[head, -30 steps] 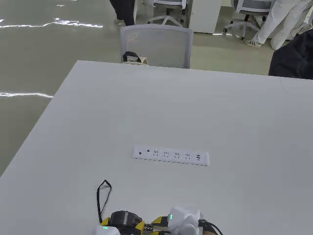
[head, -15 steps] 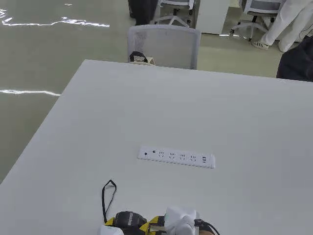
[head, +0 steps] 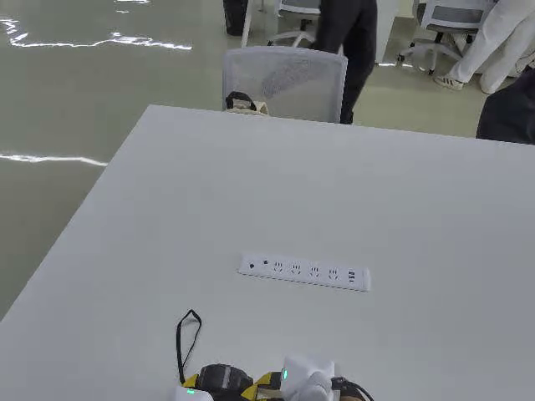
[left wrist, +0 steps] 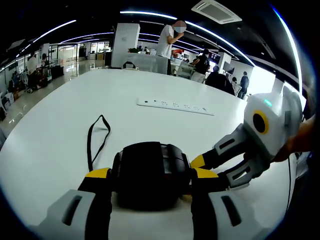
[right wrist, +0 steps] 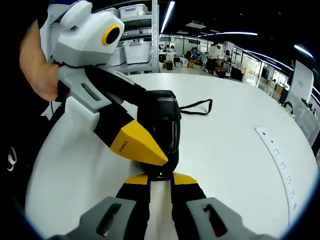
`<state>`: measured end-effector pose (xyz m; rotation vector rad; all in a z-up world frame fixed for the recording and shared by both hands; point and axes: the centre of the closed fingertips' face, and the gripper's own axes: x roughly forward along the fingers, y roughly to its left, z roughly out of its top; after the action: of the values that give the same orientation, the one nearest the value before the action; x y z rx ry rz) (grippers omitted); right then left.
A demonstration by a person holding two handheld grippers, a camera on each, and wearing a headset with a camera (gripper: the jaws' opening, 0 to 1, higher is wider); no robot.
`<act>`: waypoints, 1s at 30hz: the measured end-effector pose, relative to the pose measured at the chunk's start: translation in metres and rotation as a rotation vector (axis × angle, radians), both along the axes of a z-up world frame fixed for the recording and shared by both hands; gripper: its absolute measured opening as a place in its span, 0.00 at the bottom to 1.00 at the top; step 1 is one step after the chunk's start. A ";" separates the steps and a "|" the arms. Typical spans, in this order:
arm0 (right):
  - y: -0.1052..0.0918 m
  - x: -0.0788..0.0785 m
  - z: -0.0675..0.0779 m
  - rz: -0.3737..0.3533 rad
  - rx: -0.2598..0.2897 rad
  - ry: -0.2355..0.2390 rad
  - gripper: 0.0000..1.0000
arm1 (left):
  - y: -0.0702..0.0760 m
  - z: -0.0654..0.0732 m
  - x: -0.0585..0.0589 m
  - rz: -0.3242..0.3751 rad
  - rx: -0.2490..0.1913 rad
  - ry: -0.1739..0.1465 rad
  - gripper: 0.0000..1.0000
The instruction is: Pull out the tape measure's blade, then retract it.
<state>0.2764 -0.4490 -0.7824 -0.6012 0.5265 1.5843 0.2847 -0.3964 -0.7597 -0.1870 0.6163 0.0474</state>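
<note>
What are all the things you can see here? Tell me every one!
table: one, white, under everything
power strip: one, white, middle of the table
tape measure: one, black, near edge, between the left gripper's jaws
strap: one, black loop, on the table beside the tape measure
chair: one, grey, at the table's far edge
people: several, beyond the table
left gripper: one, grey with yellow tips, shut on the tape measure
right gripper: one, grey with yellow tips, at the tape measure's end, grip unclear
</note>
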 end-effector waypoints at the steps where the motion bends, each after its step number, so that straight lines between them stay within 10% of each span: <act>1: 0.000 0.000 -0.001 -0.004 -0.002 0.001 0.14 | 0.000 0.000 0.000 -0.003 -0.001 0.002 0.62; 30: -0.035 -0.009 0.030 -0.196 0.018 -0.023 0.45 | -0.005 0.037 -0.014 -0.267 0.099 -0.031 0.74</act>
<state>0.2675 -0.4843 -0.7523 -0.5371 0.5368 1.3939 0.2711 -0.4011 -0.7226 -0.0090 0.6019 -0.1820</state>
